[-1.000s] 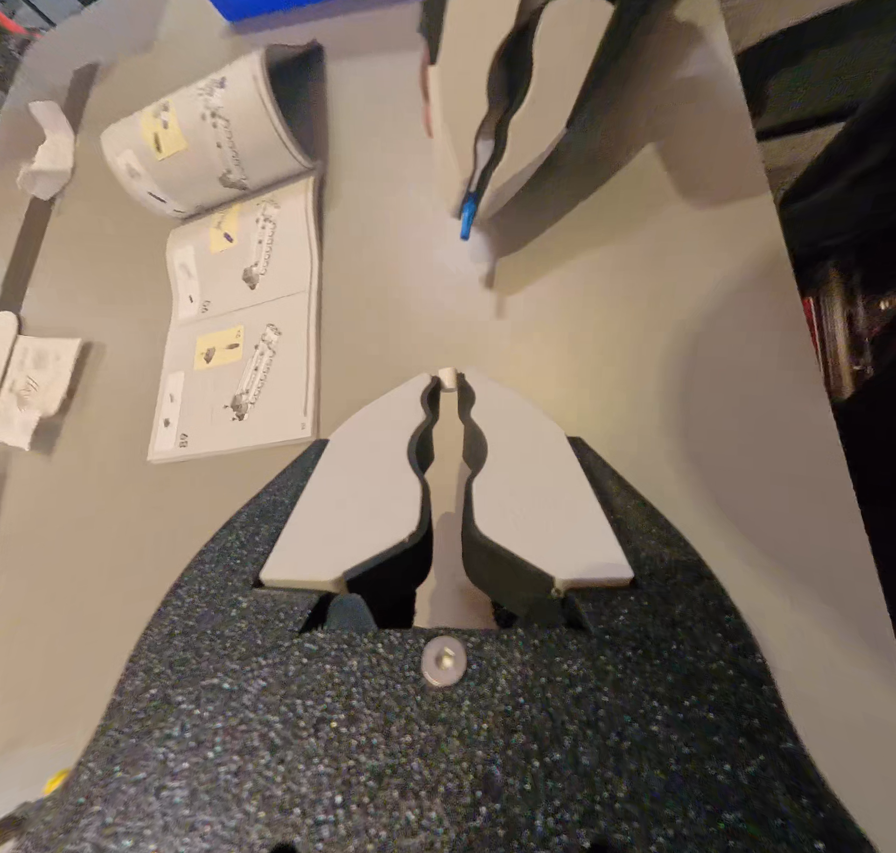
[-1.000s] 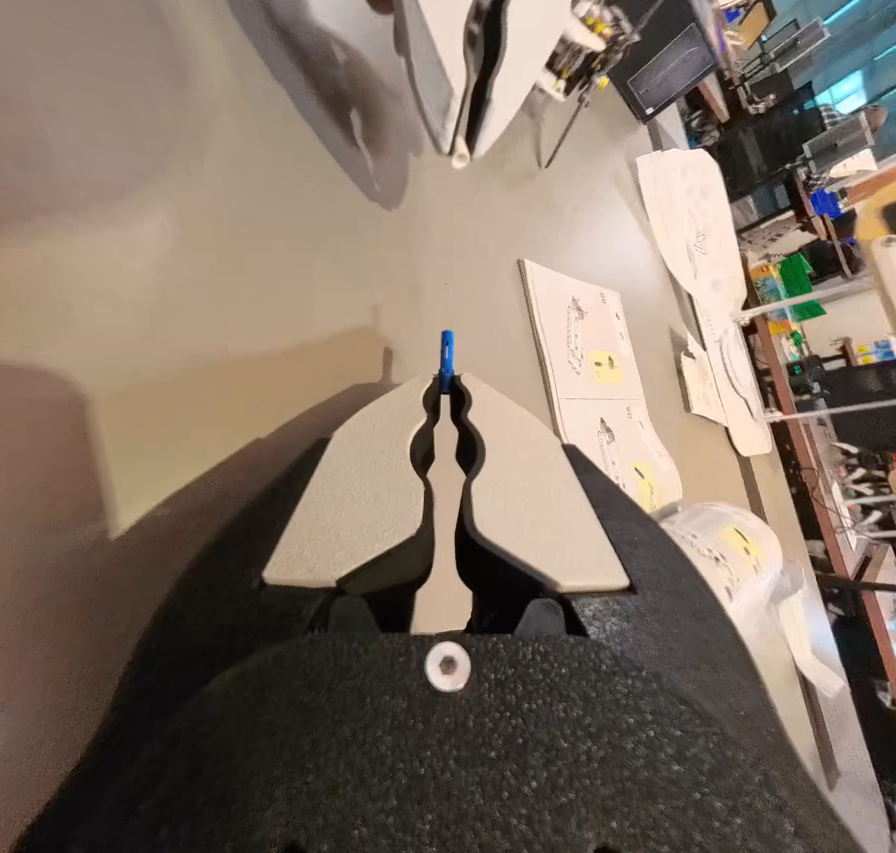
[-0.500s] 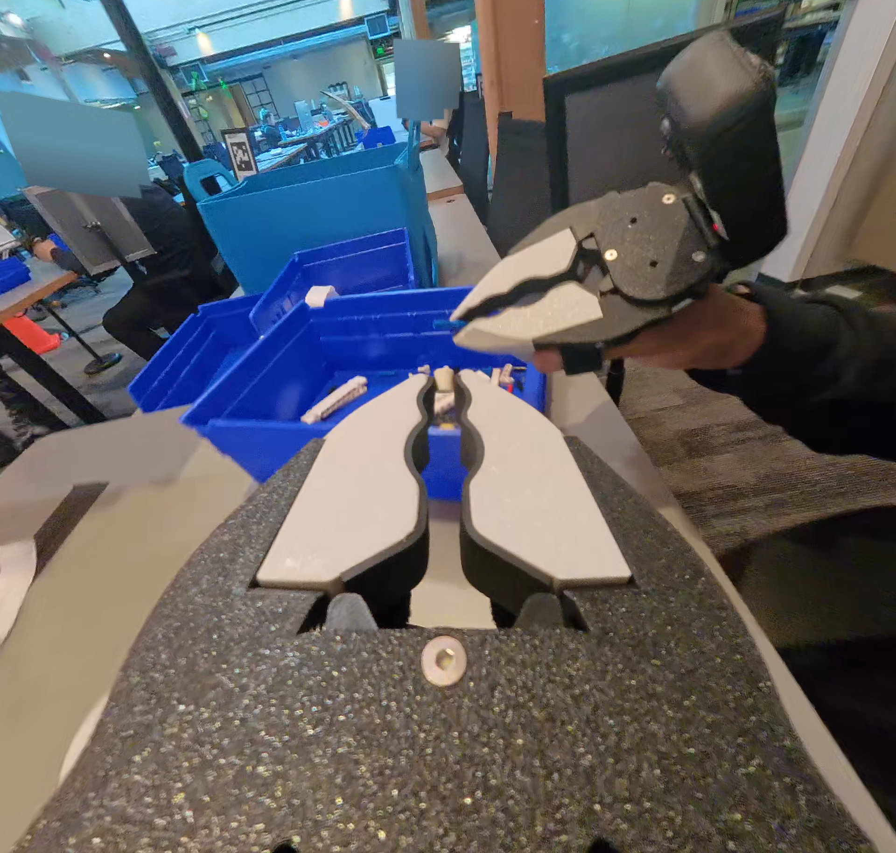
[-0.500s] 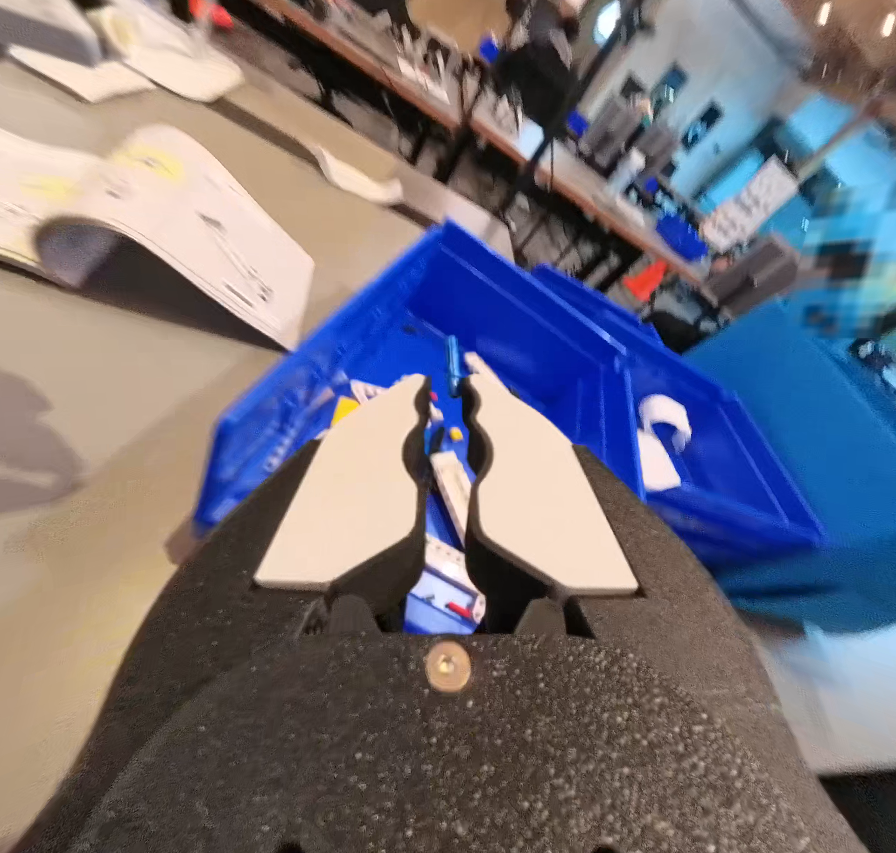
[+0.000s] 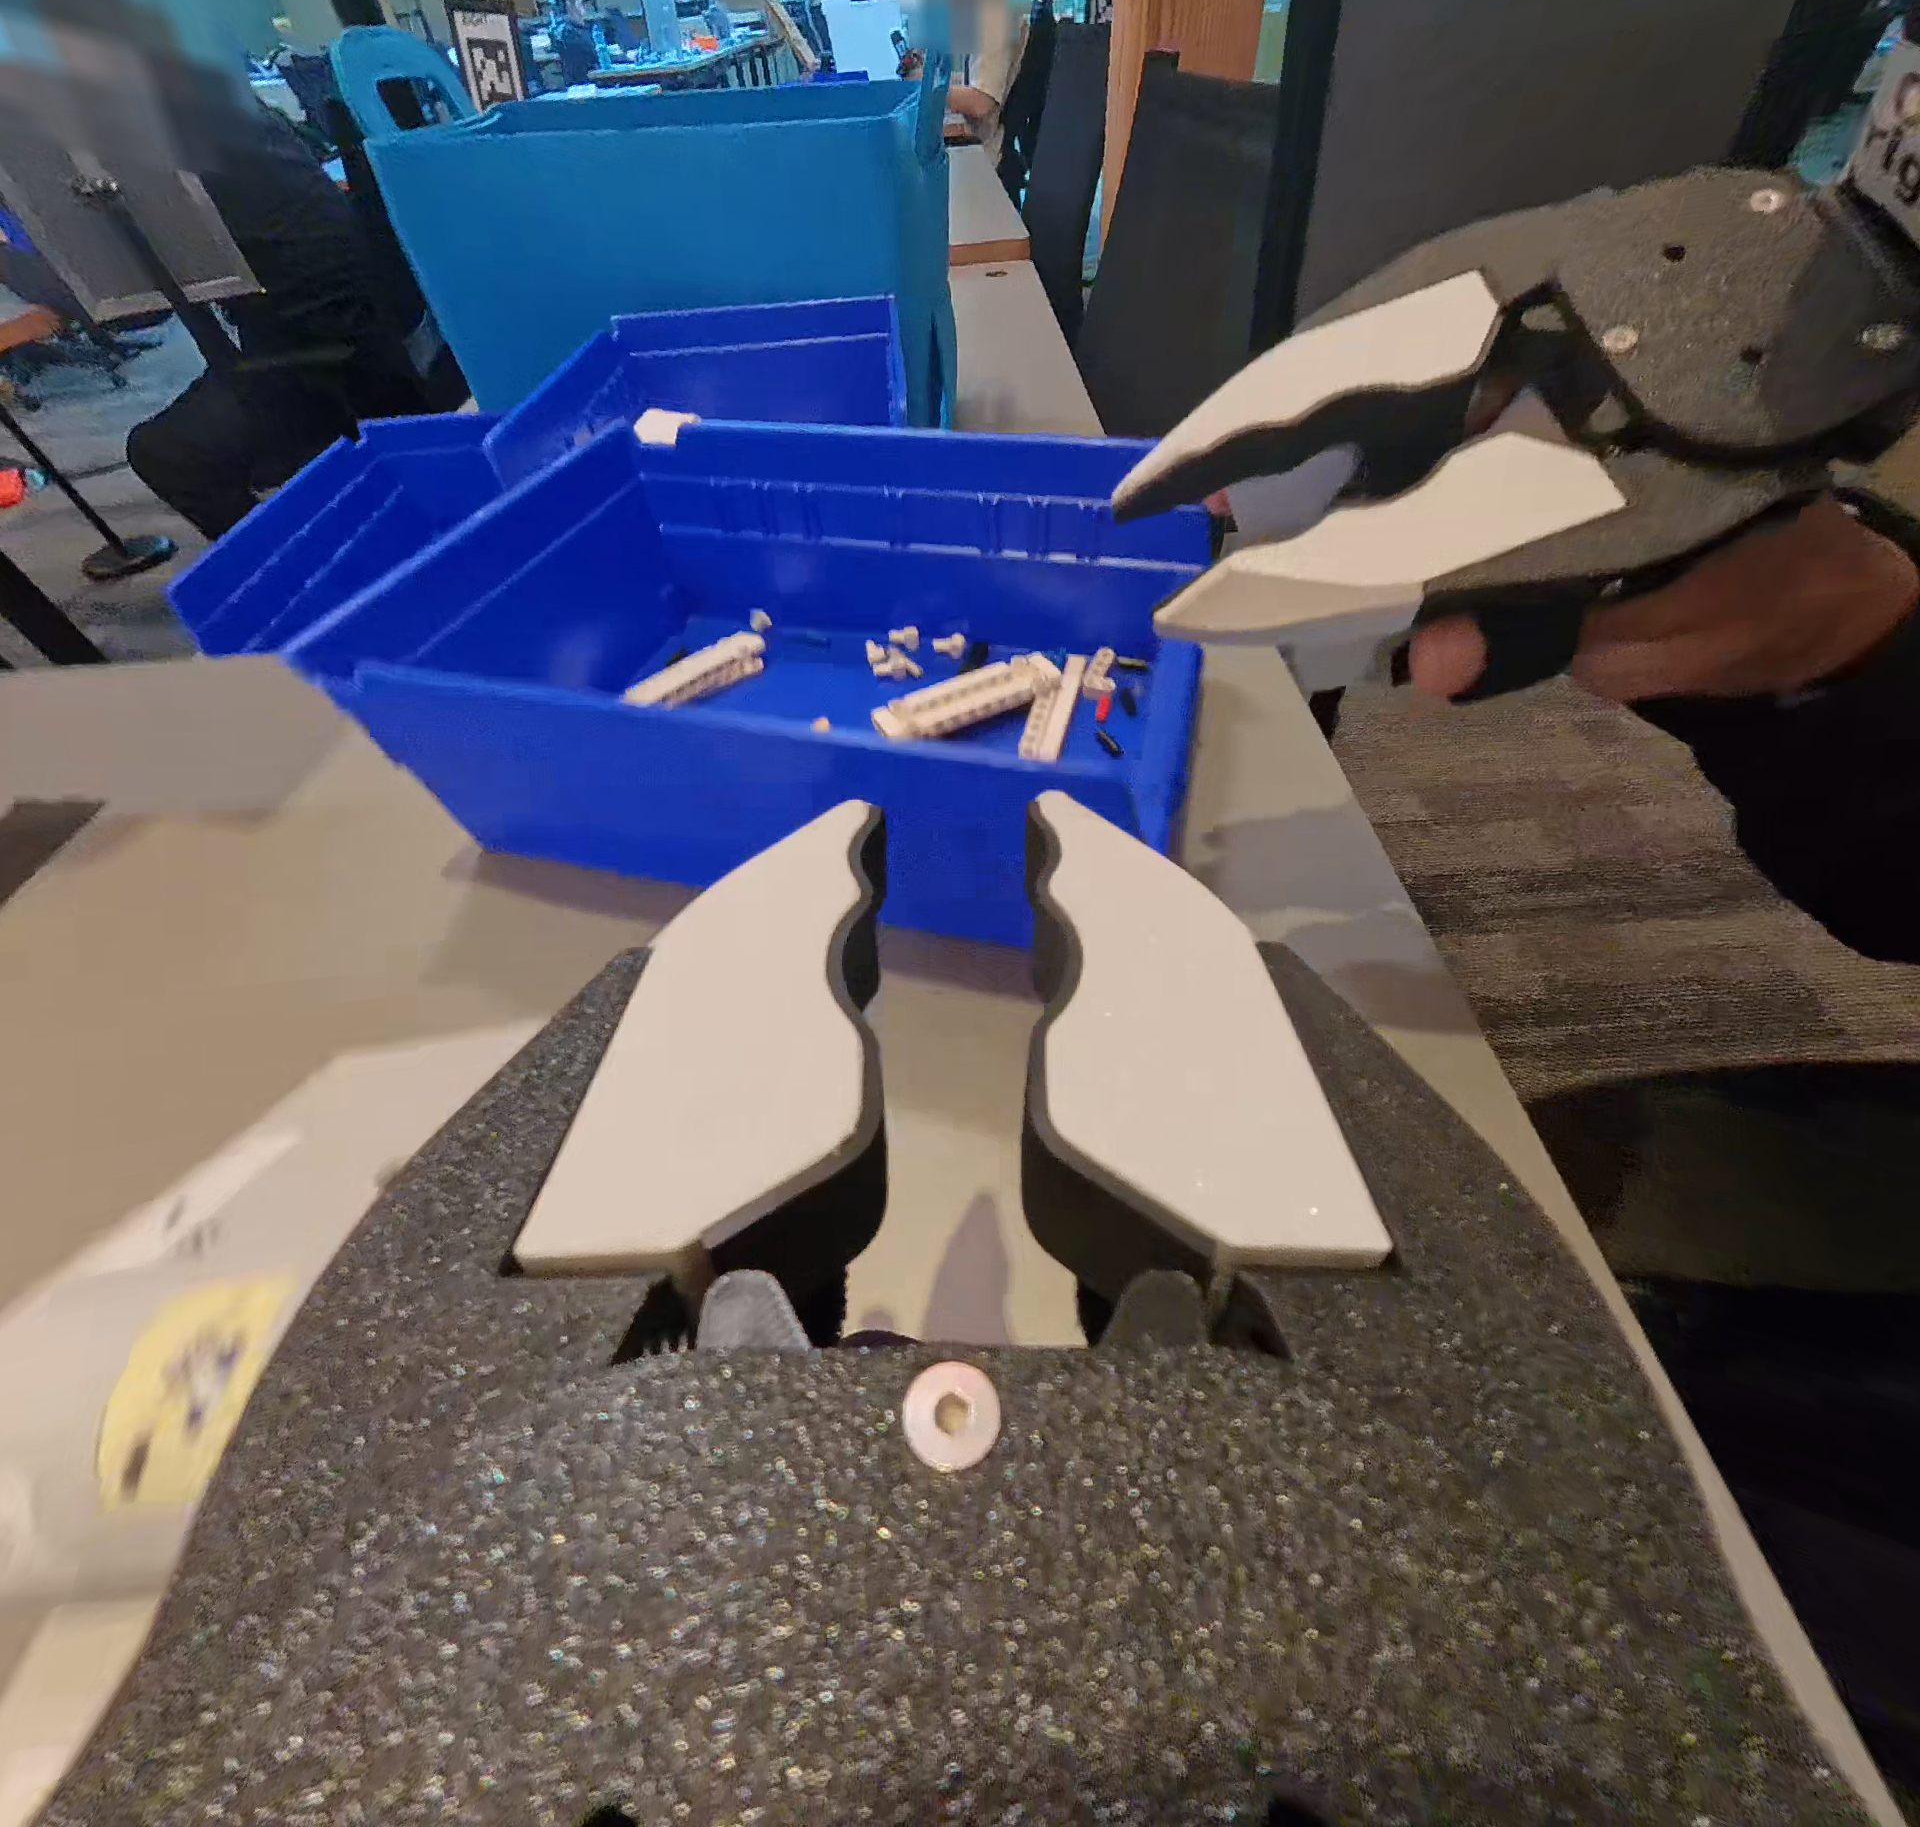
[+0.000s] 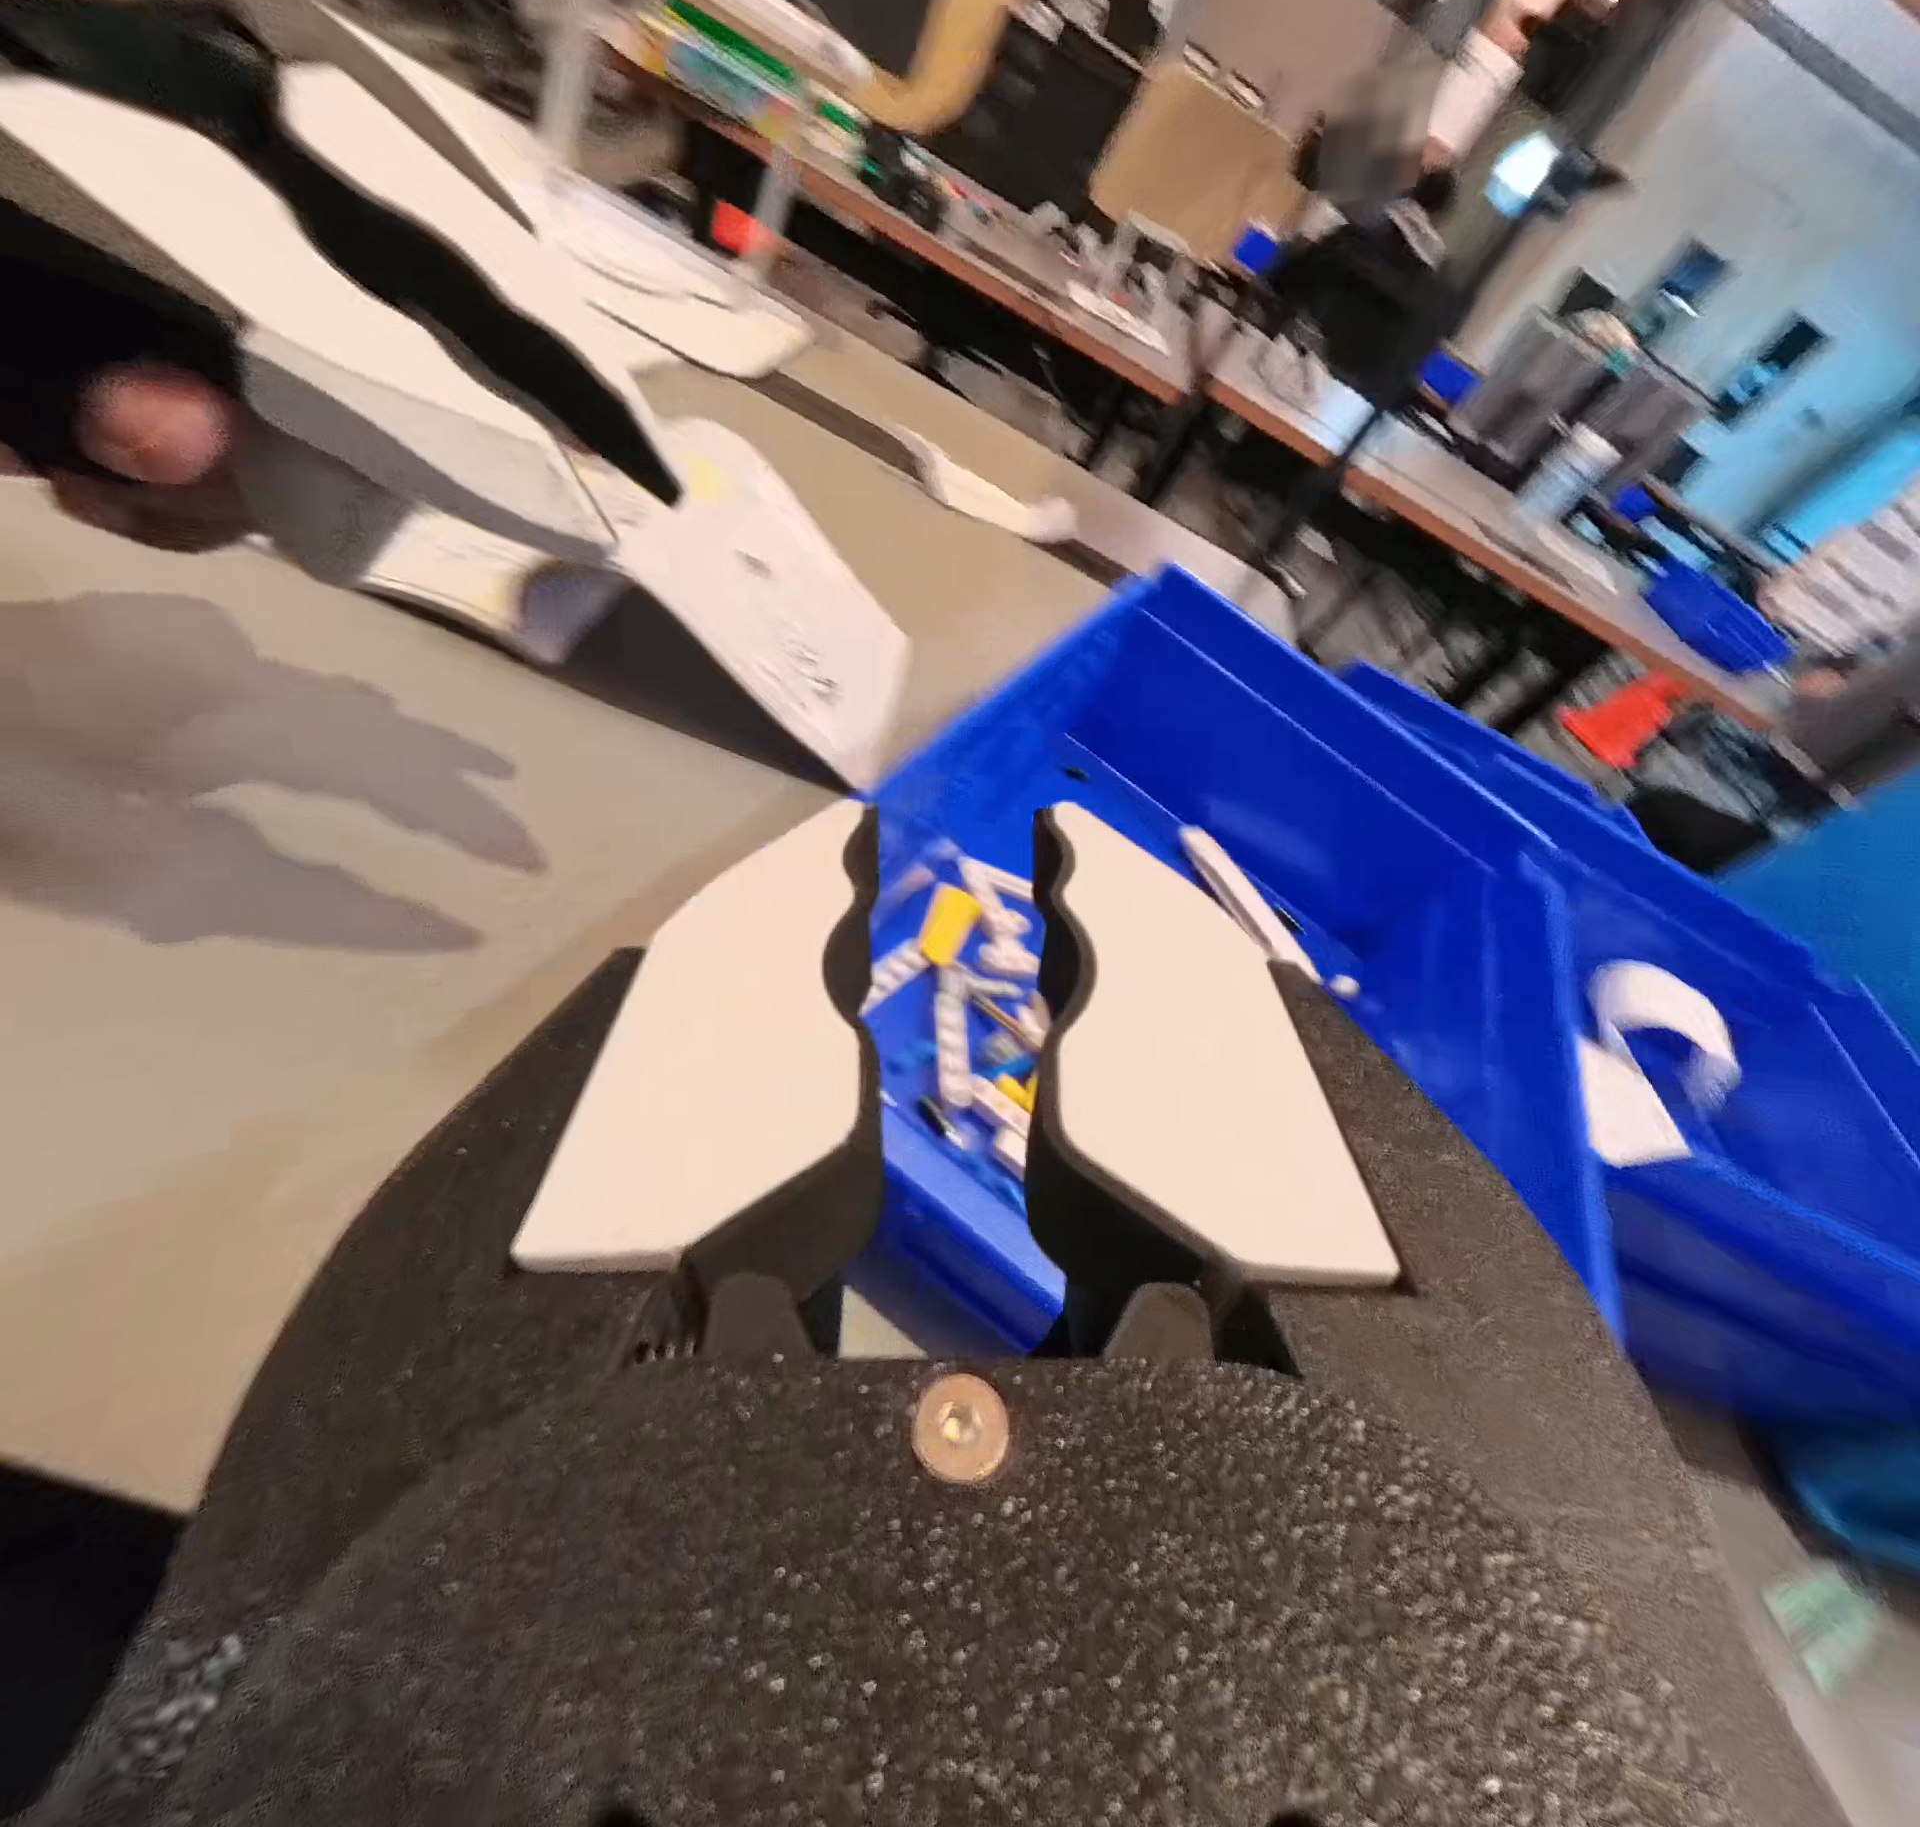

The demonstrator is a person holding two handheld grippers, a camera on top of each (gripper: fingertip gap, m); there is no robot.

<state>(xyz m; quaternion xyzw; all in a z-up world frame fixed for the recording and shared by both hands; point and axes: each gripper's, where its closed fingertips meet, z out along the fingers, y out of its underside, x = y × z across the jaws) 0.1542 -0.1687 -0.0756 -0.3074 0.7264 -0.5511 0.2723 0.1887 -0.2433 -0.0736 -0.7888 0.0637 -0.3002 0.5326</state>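
My left gripper (image 5: 954, 821) is open with nothing between its fingers, just short of the near wall of a blue bin (image 5: 727, 801) on the grey table. The bin holds several white beams (image 5: 961, 699) and small pins. My right gripper (image 6: 954, 821) is open and empty above the same bin (image 6: 1351, 842), over loose white and yellow parts (image 6: 951, 920). It also shows in the left wrist view (image 5: 1164, 562) at the bin's right rim, jaws apart. The left gripper shows in the right wrist view (image 6: 623, 489) at upper left, open.
An open instruction booklet (image 6: 769, 593) lies on the table (image 6: 260, 998) left of the bin. More blue bins (image 5: 717, 375) and a tall blue crate (image 5: 665, 250) stand behind. The table's right edge (image 5: 1382, 894) drops to carpet. People sit at far tables. There is about 8 cm between the tips of the two grippers.
Both grippers swung from the table up to the bin. The left held a small white piece and the right a blue pin; both opened and the pieces are gone from the fingers.
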